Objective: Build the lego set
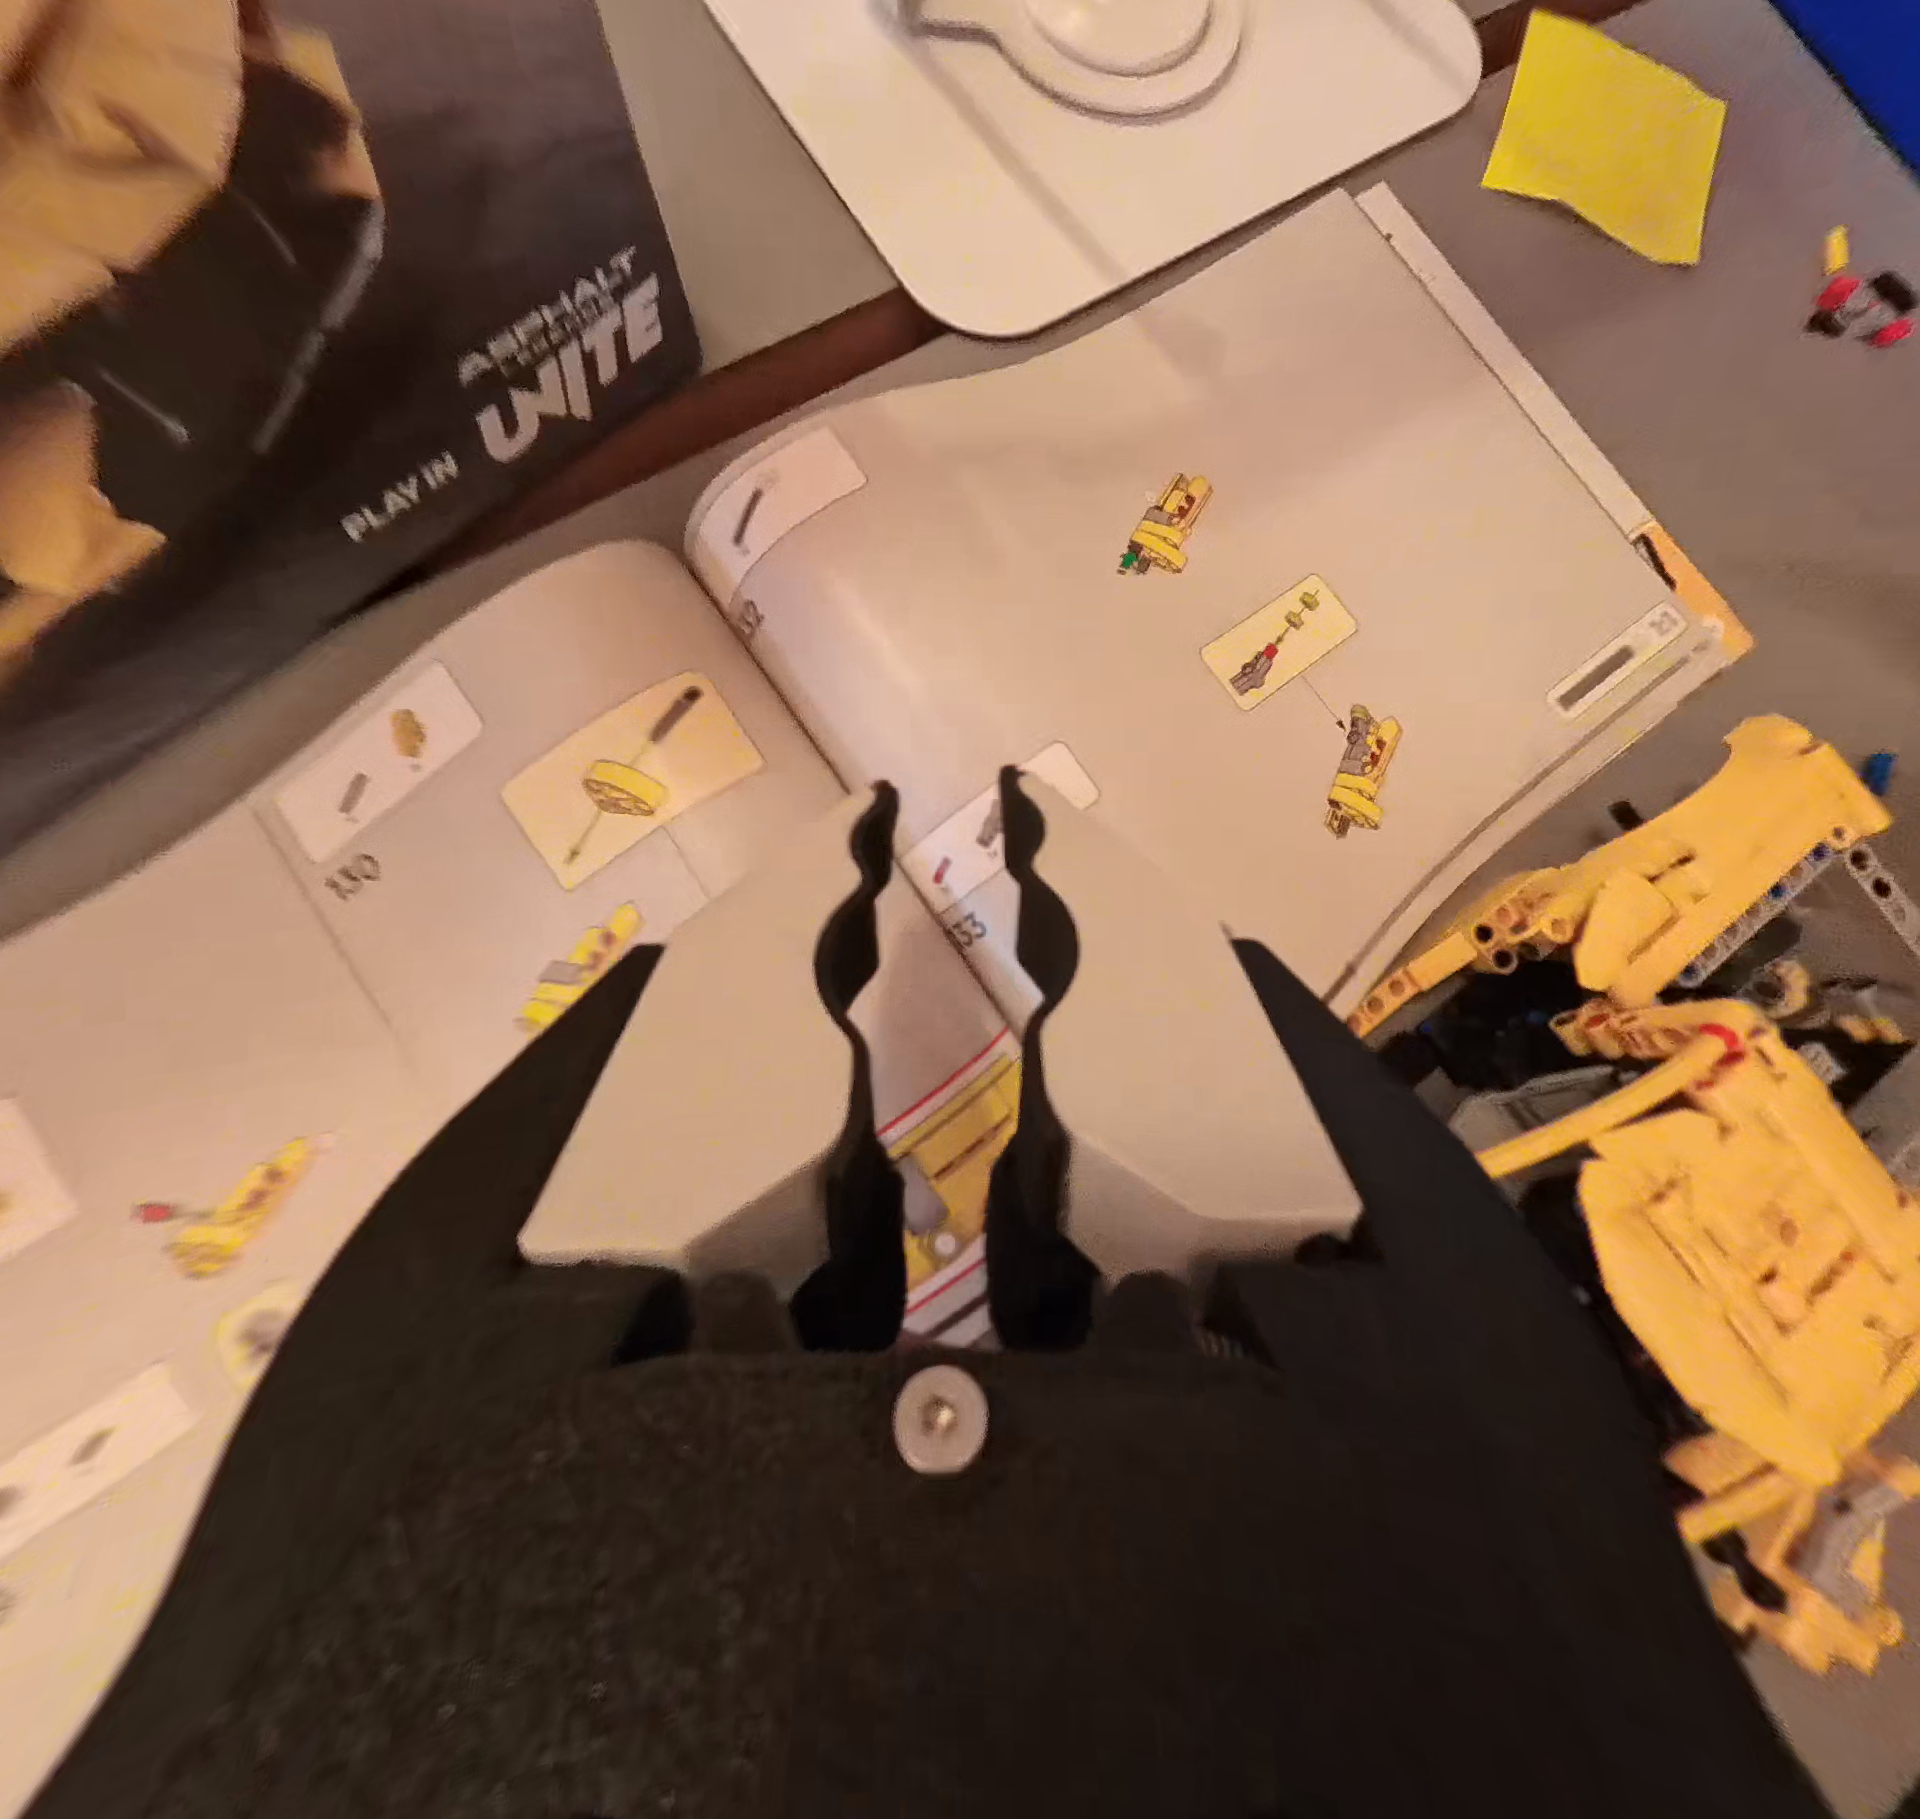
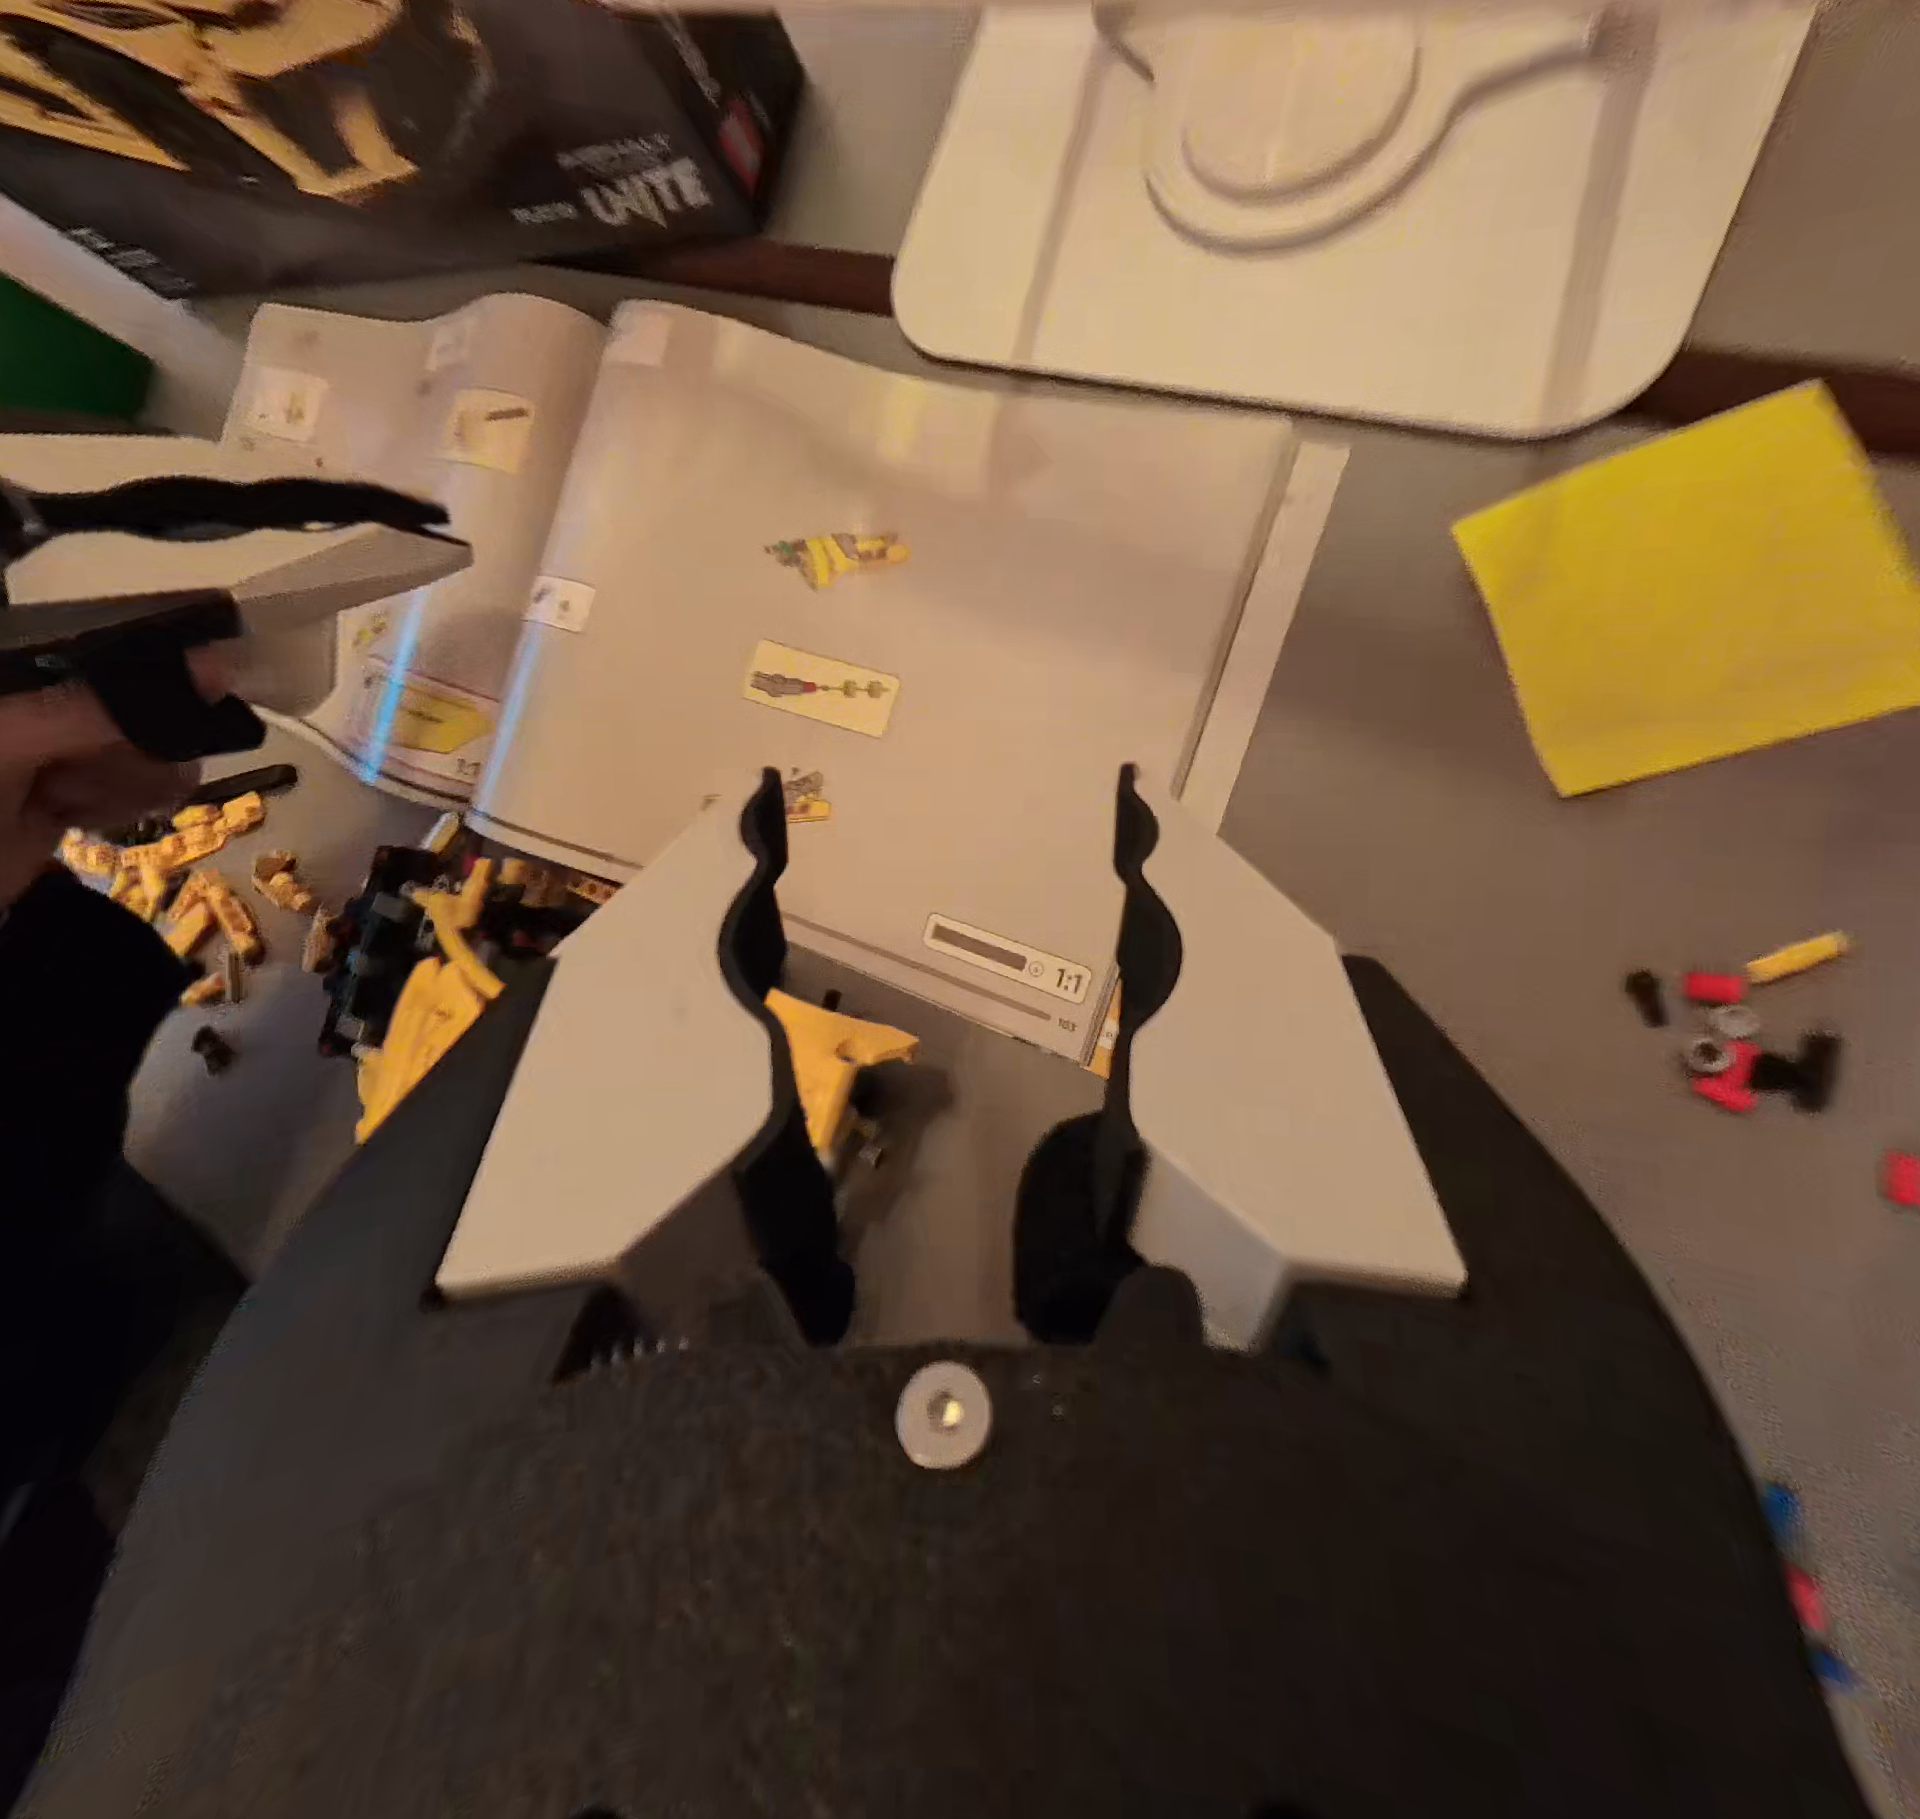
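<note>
My left gripper [image 1: 943,793] hovers over the open instruction booklet [image 1: 1039,543], its jaws only a narrow gap apart and empty. A partly built yellow lego model [image 1: 1714,1198] lies to its right, off the booklet's edge. My right gripper [image 2: 945,782] is wide open and empty above the booklet's [image 2: 935,481] near right corner. The yellow model [image 2: 436,1000] lies below and left of it, partly hidden by its left finger. The left gripper also shows in the right wrist view [image 2: 436,522] at the far left.
The dark set box [image 1: 312,263] stands at the back left. A white stand base [image 1: 1091,107] sits behind the booklet. A yellow paper note [image 2: 1704,595] and small red, black and yellow parts [image 2: 1745,1042] lie right. Loose yellow pieces [image 2: 187,876] lie left. The partly built yellow lego model [image 1: 1714,1198] is about equally far from each gripper, around 15 centimetres.
</note>
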A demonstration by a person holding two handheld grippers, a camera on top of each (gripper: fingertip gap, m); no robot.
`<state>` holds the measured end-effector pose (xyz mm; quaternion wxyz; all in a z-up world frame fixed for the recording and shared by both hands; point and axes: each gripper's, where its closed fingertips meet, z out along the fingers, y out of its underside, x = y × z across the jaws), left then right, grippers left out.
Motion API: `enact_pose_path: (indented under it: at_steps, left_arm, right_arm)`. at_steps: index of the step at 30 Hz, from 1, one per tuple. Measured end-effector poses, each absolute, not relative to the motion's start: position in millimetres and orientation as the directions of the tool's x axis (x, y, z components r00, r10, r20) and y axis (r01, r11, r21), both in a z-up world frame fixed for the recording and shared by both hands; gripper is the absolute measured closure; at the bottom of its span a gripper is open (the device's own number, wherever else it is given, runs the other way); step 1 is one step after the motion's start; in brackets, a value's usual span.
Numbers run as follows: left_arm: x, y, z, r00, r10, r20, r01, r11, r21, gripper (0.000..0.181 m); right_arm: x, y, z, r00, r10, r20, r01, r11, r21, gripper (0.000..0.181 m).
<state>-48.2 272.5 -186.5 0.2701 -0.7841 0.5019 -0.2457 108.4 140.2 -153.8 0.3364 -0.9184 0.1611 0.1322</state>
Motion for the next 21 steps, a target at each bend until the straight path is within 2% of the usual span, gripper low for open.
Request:
enact_pose_path:
  at_steps: [2,5,7,15,21]
  left_arm:
    - [-46.3,263.3,-200.1,0.361,-0.913,0.192,-0.639,-0.392,-0.662,0.167]
    - [-47.8,259.0,-216.2,0.333,-0.932,0.141,-0.685,-0.342,-0.644,0.17]
    - [-44.0,254.4,-218.4,0.305,-0.945,0.12,-0.699,-0.308,-0.646,0.177]
    - [-38.6,250.7,-226.6,0.284,-0.955,0.082,-0.703,-0.266,-0.66,0.177]
    - [-38.2,251.2,-227.8,0.287,-0.954,0.088,-0.695,-0.27,-0.667,0.178]
  right_arm:
    - [108.3,135.2,-175.8,0.872,-0.242,-0.426,-0.463,-0.692,-0.554,0.119]
    - [108.1,121.3,-200.2,0.808,-0.265,-0.526,-0.538,-0.695,-0.476,0.12]
    - [107.6,116.1,-205.7,0.793,-0.256,-0.553,-0.539,-0.717,-0.442,0.126]
    - [105.9,85.2,-227.9,0.802,-0.298,-0.518,-0.504,-0.803,-0.318,0.128]
    - [98.6,85.4,-229.1,0.771,-0.279,-0.573,-0.512,-0.806,-0.297,0.13]
